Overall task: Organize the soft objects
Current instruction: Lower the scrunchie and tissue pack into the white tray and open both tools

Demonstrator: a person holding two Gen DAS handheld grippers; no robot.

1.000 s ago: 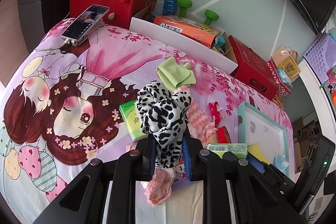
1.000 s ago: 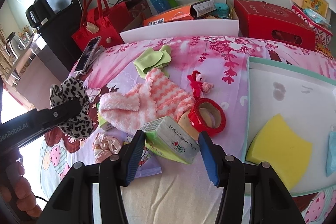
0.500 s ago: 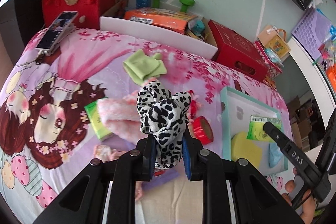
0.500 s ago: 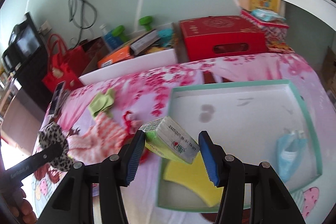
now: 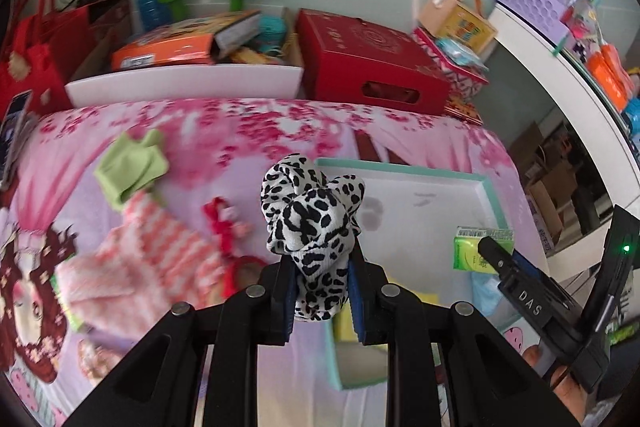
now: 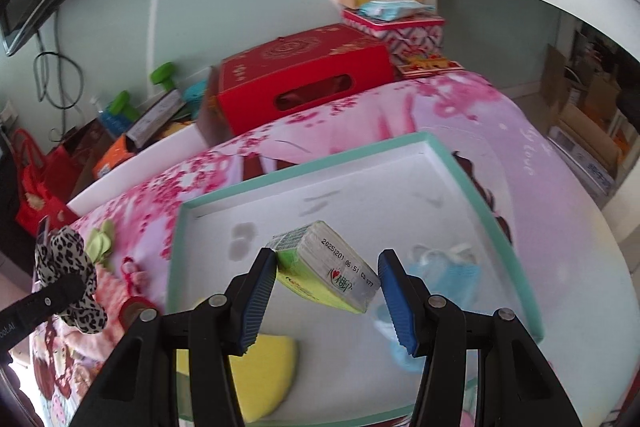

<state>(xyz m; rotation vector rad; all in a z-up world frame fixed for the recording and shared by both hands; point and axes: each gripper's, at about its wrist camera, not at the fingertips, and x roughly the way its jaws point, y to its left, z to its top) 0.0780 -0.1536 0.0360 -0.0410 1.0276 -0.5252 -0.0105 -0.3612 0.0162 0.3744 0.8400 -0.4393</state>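
The bed (image 5: 248, 131) fills the frame, its pink cartoon-printed sheet running edge to edge. On it, right of centre in the left wrist view, lies the shallow white tray with a teal rim (image 6: 472, 183), holding a yellow sponge (image 6: 268, 371) at lower left and a pale blue face mask (image 6: 448, 275) at right. Behind the bed, at upper centre, stands a red cardboard box (image 5: 360, 67). On the sheet at left lie a pink-and-white fuzzy knitted cloth (image 5: 152, 247) and, above it, a light green folded cloth (image 5: 132, 167). The left hand-held gripper (image 5: 320, 291) is clamped tight on a black-and-white leopard-print fabric scrunchie (image 5: 308, 211), lifted at frame centre over the tray's near left edge. The right hand-held gripper (image 6: 326, 283) pinches a small green plastic-wrapped tissue pack (image 6: 324, 267) tilted between its blue pads, held above the middle of the tray.
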